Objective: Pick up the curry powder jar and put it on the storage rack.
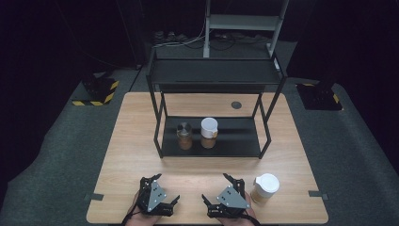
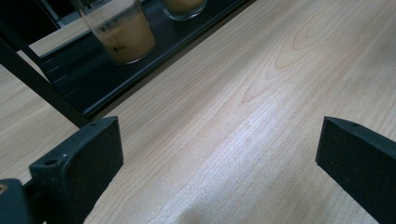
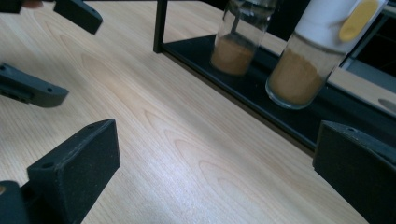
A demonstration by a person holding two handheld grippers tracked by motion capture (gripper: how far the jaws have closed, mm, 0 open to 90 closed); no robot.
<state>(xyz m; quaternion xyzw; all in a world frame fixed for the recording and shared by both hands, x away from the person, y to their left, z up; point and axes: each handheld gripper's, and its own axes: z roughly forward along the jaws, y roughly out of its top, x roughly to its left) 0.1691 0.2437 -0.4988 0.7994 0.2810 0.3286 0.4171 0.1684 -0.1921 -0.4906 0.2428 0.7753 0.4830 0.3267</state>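
Three jars (image 1: 185,136) of brown powder, one black rack (image 1: 211,73), two grippers (image 1: 159,195).

Each black tool (image 1: 165,190) (image 1: 217,189) carries a grey three-cornered plate.

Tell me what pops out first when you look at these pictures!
The tall black metal rack in the middle of the pale wooden table stands out first, with a silver-lidded glass jar of brown powder and a white-capped glass jar of brown powder side by side on its bottom shelf. Nearer, the left claw and right claw rest open, and a white-lidded jar stands beside the right claw.
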